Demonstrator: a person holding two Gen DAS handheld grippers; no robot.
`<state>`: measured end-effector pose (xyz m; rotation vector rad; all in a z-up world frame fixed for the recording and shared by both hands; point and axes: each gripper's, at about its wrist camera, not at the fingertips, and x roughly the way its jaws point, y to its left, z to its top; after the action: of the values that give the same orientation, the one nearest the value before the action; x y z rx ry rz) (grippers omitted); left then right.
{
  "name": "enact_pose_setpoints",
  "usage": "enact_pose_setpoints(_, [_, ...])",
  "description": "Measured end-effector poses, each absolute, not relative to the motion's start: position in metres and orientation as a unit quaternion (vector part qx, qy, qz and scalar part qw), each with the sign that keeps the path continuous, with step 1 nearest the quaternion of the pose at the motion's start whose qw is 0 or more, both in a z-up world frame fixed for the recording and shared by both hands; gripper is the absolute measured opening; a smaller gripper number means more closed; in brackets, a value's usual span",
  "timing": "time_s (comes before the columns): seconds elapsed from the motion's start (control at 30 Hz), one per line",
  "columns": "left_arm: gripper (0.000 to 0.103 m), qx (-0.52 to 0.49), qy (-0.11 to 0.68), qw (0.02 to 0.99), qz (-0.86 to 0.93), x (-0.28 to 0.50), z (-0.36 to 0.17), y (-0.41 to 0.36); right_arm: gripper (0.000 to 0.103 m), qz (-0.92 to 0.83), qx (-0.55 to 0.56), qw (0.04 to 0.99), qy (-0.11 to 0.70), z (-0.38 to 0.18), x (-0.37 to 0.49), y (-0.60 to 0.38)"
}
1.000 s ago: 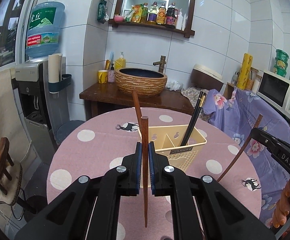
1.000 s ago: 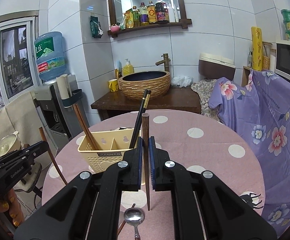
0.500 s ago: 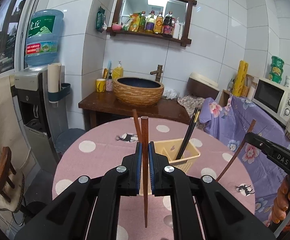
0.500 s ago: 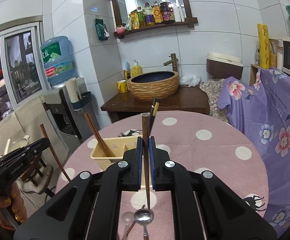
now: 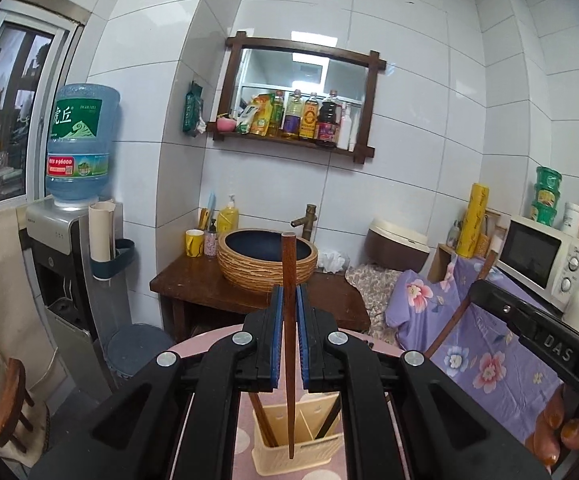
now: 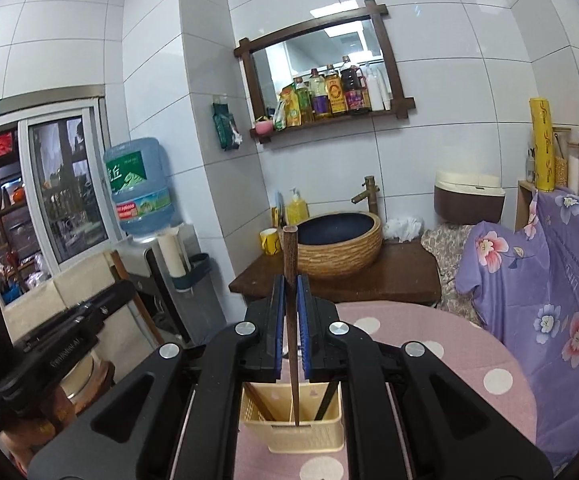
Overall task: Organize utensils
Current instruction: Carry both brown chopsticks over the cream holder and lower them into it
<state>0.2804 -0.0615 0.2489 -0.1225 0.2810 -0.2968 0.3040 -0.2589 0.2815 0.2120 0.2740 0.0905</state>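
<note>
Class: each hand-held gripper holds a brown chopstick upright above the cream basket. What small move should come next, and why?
Probably lower both. The left hand-held gripper and right hand-held gripper each clamp a chopstick tip-down over the basket beside its divider, not yet inside.

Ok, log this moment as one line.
left gripper: shut on chopstick | right gripper: shut on chopstick | both above basket | nothing dropped in yet
</note>
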Motion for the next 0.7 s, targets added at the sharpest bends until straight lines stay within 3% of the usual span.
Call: enact_pose_setpoints(0.7, [0.008,-0.082,0.211,0.969,-0.095,0.333,0.142,-0.073,0.007,0.017,0.116,0.965,0.234,0.165,0.368,-0.261])
